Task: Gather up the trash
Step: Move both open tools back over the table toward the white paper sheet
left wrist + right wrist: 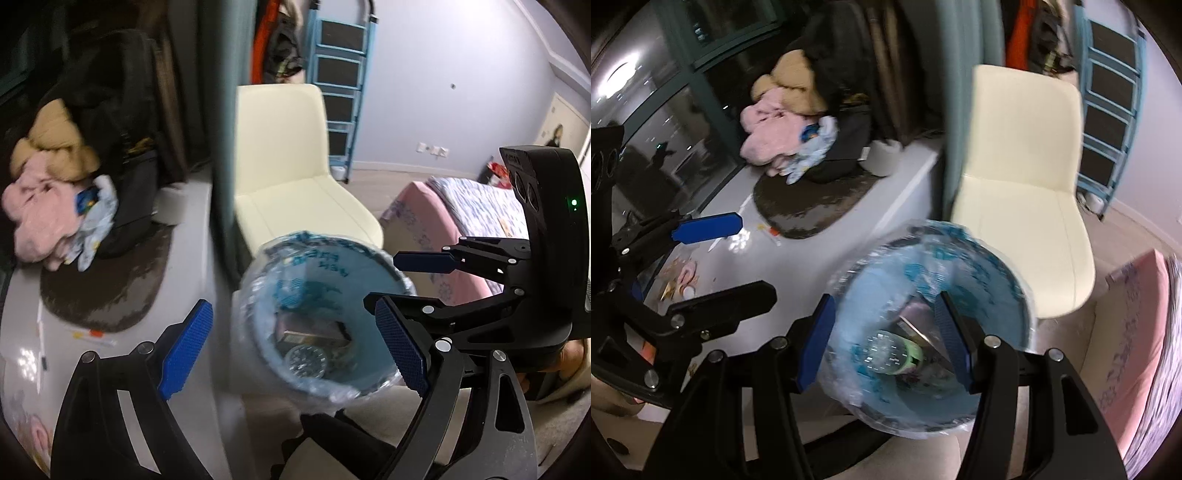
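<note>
Trash bin [325,317] lined with a blue-printed plastic bag sits on the floor just in front of the cream chair [295,166], beside the edge of the white ledge [110,369] — I can see a clear plastic bottle [890,354] and some wrappers lying in its bottom. My left tongs [291,350] are spread wide above the bin's rim with nothing between their blue pads, and my right tongs [886,343] are spread too — holding nothing, straddling the bin's mouth. A heap of pink and tan clothes [779,125] lies at the ledge's far end.
</note>
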